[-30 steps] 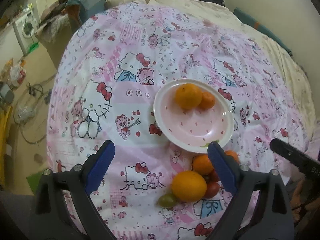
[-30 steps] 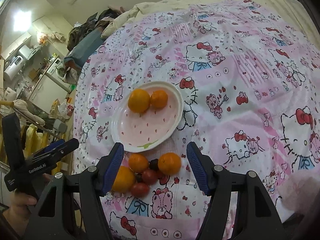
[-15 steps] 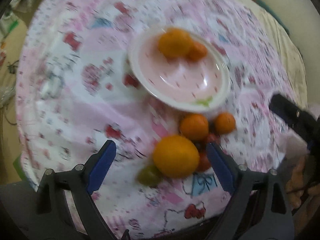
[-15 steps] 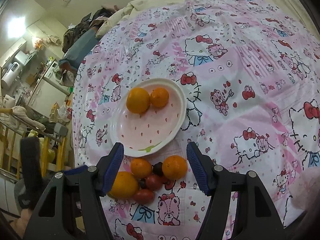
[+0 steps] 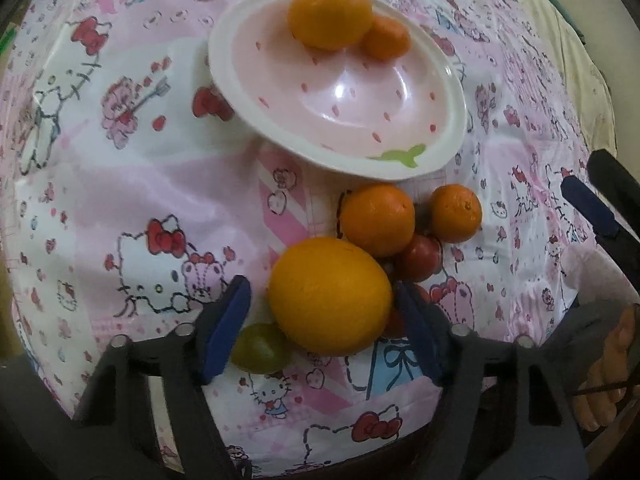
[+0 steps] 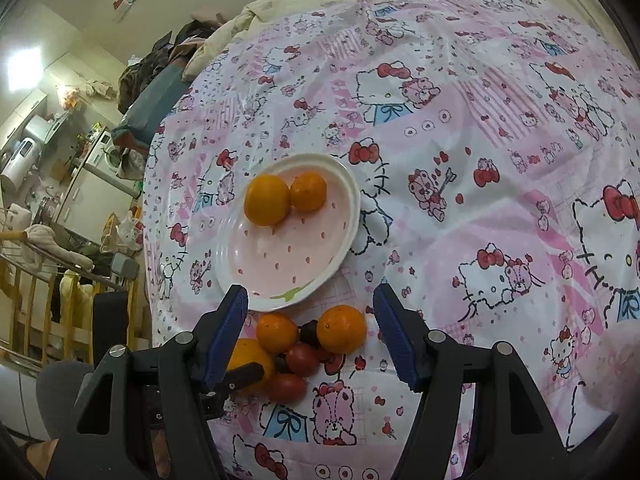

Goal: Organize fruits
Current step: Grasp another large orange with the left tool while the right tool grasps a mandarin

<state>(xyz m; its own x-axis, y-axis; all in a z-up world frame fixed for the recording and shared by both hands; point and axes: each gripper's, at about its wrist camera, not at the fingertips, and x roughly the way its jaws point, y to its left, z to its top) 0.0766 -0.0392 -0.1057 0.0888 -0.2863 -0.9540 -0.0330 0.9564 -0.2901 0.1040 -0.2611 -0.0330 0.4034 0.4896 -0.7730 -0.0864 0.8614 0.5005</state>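
A large orange (image 5: 330,296) lies on the sheet at the near end of a fruit pile. My left gripper (image 5: 321,290) is around it, jaws closing; a gap still shows at the left pad, so it is open. Behind it lie two mandarins (image 5: 378,220) (image 5: 456,212), red tomatoes (image 5: 420,258) and a green fruit (image 5: 260,348). The pink plate (image 5: 224,80) holds an orange (image 5: 330,14) and a mandarin (image 5: 386,38). My right gripper (image 6: 312,332) hangs open above the pile (image 6: 342,328), gripping nothing. The plate (image 6: 280,256) sits just beyond it.
Everything rests on a pink cartoon-cat bedsheet (image 6: 480,160) that drops off at the near edge. The hand holding the right gripper (image 5: 608,380) shows at the lower right. Beside the bed, at the left, stand a wooden rail (image 6: 24,320) and a washing machine (image 6: 108,156).
The left gripper has come down and tipped steeply over the fruit pile, and its jaws have narrowed around the large orange. The right gripper has barely moved.
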